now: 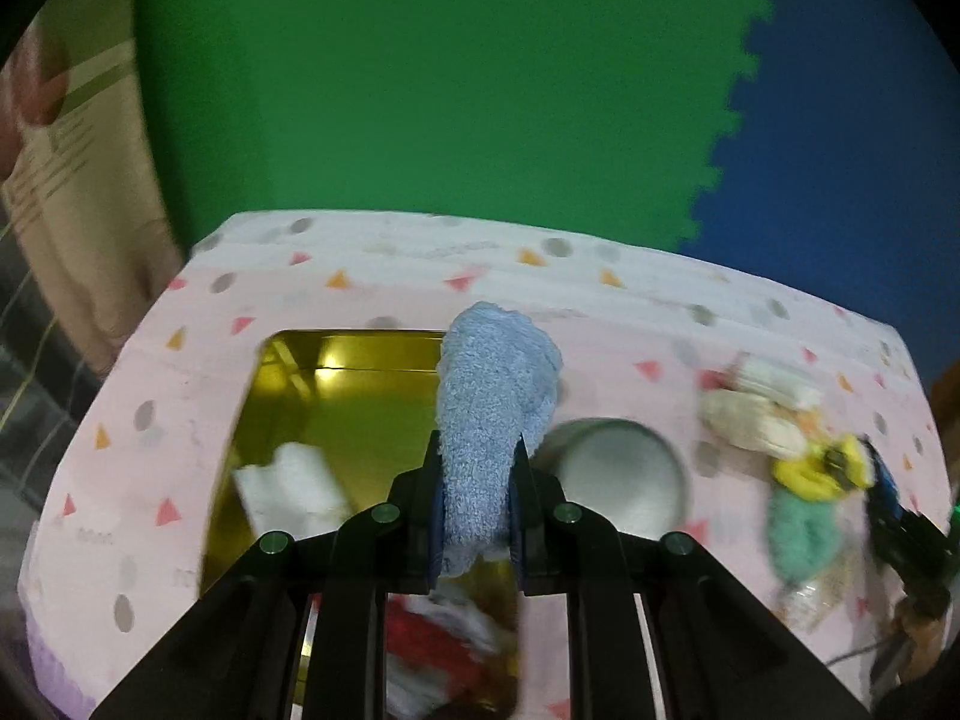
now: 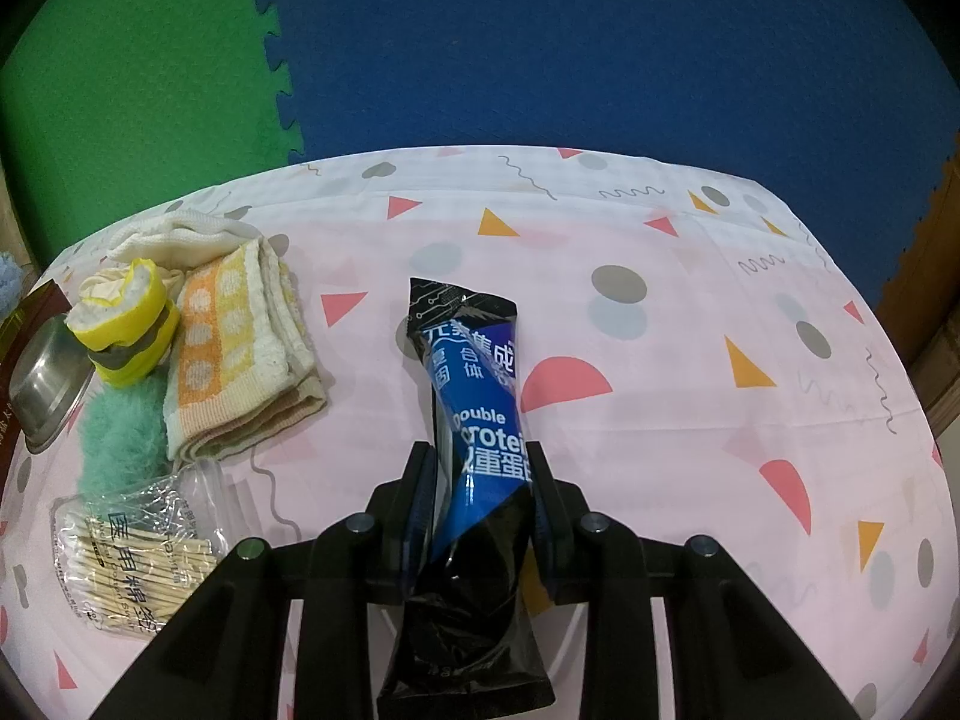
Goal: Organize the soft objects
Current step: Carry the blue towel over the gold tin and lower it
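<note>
My left gripper [image 1: 477, 450] is shut on a light blue fluffy cloth [image 1: 495, 396], held above the right edge of a gold tin box [image 1: 354, 396]. A white cloth [image 1: 288, 489] lies inside the box, and red and white items [image 1: 432, 648] show at its near end. My right gripper [image 2: 477, 456] is shut on a blue and black protein bar wrapper [image 2: 474, 420] over the pink tablecloth [image 2: 690, 312]. Left of it lie a folded orange and white towel [image 2: 240, 354], a yellow and grey rolled sock [image 2: 129, 324] and a teal fluffy piece [image 2: 120, 438].
A steel bowl [image 1: 618, 474] sits right of the gold box; in the right wrist view the steel bowl [image 2: 45, 378] is at the far left. A clear bag of cotton swabs [image 2: 132, 558] lies near the front left. Green and blue foam mats [image 2: 540, 48] cover the floor beyond the table.
</note>
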Demonstrator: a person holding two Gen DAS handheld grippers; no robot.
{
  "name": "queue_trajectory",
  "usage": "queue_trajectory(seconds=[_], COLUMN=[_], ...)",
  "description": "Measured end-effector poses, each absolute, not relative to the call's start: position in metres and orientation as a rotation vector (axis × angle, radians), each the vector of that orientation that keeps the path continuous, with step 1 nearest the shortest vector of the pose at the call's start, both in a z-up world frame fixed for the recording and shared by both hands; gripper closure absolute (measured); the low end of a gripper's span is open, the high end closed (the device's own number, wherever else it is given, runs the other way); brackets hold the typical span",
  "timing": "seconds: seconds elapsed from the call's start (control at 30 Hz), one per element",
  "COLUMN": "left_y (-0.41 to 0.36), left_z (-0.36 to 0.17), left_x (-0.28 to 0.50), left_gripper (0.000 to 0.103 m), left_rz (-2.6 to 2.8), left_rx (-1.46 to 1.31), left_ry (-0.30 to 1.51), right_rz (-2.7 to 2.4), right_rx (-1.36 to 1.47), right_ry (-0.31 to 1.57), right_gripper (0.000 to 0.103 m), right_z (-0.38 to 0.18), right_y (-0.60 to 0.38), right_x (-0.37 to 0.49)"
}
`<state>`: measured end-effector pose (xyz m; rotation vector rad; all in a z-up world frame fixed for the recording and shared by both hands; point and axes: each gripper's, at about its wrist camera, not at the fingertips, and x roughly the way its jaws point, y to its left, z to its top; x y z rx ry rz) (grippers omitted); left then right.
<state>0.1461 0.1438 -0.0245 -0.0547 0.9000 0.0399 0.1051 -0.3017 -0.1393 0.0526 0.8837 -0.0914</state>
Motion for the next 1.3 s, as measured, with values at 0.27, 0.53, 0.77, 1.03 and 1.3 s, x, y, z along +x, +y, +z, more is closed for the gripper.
queue_trajectory(seconds=[0.27, 0.53, 0.77, 1.03, 1.3], left_y=[0.185, 0.209, 0.216, 0.222, 0.224], left_z=[-0.047, -0.07, -0.081, -0.085, -0.078], left_x=[0.161, 0.182, 0.191, 0.191, 0.183], left_gripper=[0.088, 0.088, 0.088, 0.082, 0.072], left_rz=[0.135, 0.174, 0.198, 0.199, 0.196], left_rx=[-0.063, -0.089, -0.085, -0.099, -0.117], left_ry=[0.933, 0.979, 1.0, 1.01, 0.99], right_rz=[-0.094, -0.094, -0.094, -0.094, -0.094], right_rx=[0.047, 0.044, 0.044, 0.044, 0.044], right_ry=[0.885, 0.885, 0.885, 0.886, 0.886], right_gripper=[0.073, 0.073, 0.073, 0.073, 0.073], right_z=[-0.14, -0.14, -0.14, -0.14, -0.14], right_y=[-0.302, -0.301, -0.302, -0.302, -0.302], right_x=[0.105, 0.106, 0.106, 0.106, 0.106])
